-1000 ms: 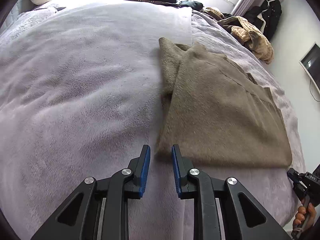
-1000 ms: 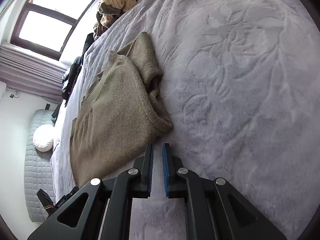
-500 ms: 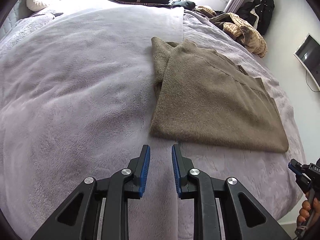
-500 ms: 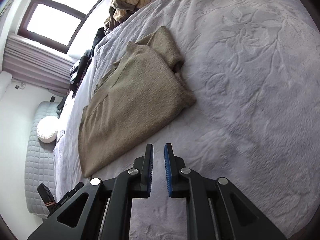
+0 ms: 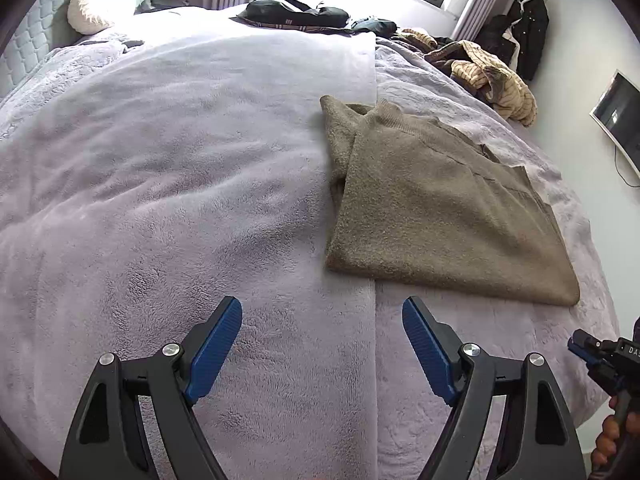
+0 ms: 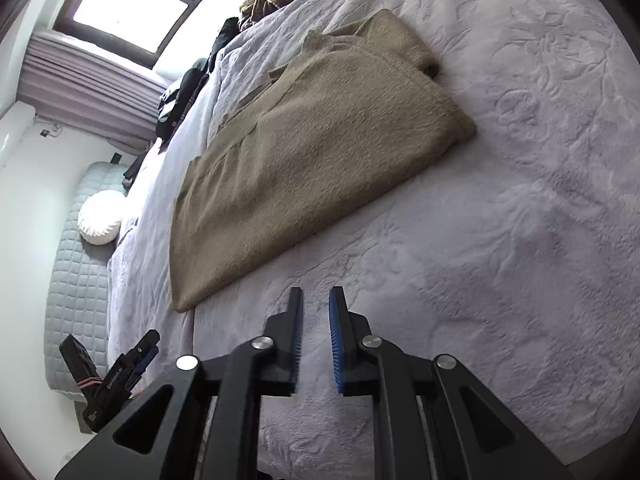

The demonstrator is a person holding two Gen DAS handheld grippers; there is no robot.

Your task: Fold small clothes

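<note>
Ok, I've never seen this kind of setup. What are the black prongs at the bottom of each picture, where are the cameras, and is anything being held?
No robot here: a person carries a hand-held gripper in each hand, and a fisheye camera on each looks forward along its two fingers. The black prongs with blue pads are those fingers. One picture is from the left gripper, the other from the right gripper. Both look down at a bed with a lilac blanket. On it lies a folded brown sweater. More clothes are piled at the far edge. Nothing is held: both grippers' jaws have just been opening, the left wide, the right slightly, with only blanket beyond them.
</note>
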